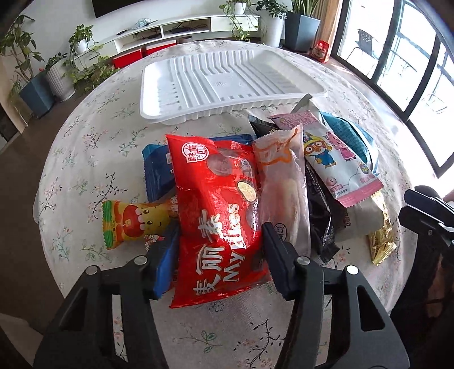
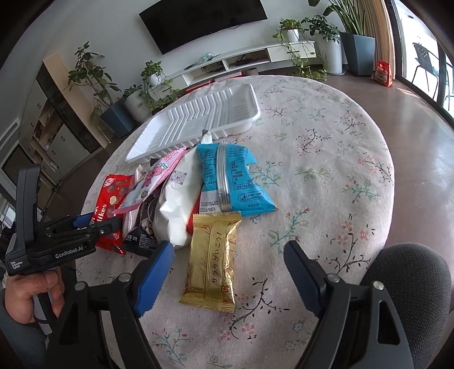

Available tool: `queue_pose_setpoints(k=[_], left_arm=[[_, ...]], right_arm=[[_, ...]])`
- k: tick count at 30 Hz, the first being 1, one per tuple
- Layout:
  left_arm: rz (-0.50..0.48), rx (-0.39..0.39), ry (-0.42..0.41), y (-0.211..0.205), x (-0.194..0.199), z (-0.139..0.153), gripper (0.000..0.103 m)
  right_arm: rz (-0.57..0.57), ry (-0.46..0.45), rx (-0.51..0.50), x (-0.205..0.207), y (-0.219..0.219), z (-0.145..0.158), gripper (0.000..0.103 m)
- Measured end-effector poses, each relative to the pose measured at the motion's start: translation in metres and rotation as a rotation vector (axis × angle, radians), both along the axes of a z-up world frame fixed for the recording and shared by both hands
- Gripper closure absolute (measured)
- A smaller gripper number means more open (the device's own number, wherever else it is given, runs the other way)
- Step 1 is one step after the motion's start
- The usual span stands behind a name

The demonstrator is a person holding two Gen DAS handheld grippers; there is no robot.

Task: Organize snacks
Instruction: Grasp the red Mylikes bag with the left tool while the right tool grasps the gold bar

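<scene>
- Living-room furniture rings a round table (image 2: pixel 326 147) under a flowered cloth: a low white TV shelf (image 1: pixel 181 27), a dark screen (image 2: pixel 204 21) on the wall, potted plants (image 1: pixel 79 39) along the wall and by the windows.
- Near the middle of the table lies a heap of snack packs, its near side toward both cameras.
- The red bag (image 1: pixel 218 210) is on top at the heap's left side; the left gripper (image 1: pixel 221 241) has its blue pads on either side of the bag's lower half, touching its edges and pinching it.
- Beside the red bag on its right lies a clear pack of pale cakes (image 1: pixel 283 181), then a pink-and-white cartoon pack (image 1: pixel 337 161) over dark wrappers (image 1: pixel 320 215).
- A blue pack (image 2: pixel 232 176) and a white pack (image 2: pixel 176 210) lie at the heap's right side.
- A yellow candy pack (image 1: pixel 133 221) and a dark blue pack (image 1: pixel 159 167) stick out from under the red bag toward the table's left edge.
- A gold pack (image 2: pixel 212 261) lies at the heap's near edge; the right gripper (image 2: pixel 227 272) hovers with its fingers spread wide on either side of it, not touching it.
- Behind the heap, toward the table's far edge, sits a ribbed white tray (image 1: pixel 221 82).
- A hand (image 2: pixel 25 295) holds the left gripper's handle.
</scene>
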State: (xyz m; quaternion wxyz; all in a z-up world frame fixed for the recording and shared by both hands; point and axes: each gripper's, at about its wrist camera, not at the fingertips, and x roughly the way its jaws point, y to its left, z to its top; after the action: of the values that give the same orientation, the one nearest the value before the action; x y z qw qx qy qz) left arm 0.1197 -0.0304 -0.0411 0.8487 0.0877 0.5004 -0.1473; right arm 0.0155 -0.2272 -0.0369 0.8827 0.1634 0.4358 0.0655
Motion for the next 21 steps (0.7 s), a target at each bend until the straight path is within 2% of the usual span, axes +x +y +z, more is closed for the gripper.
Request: queue_pose_setpoints(k=[9, 16, 21], left_arm=[[-0.024, -0.052, -0.005, 0.008, 0.002, 0.002, 0.072], [-0.016, -0.113, -0.008, 0.018, -0.001, 0.002, 0.073], [0.011, -0.188, -0.026, 0.032, -0.011, 0.012, 0.074]], right_arm=[[-0.003, 0.006, 0.001, 0.005, -0.001, -0.002, 0.021], [-0.011, 0.004, -0.012, 0.006, -0.002, -0.003, 0.026], [-0.005, 0.014, -0.035, 0.008, 0.0, -0.004, 0.032]])
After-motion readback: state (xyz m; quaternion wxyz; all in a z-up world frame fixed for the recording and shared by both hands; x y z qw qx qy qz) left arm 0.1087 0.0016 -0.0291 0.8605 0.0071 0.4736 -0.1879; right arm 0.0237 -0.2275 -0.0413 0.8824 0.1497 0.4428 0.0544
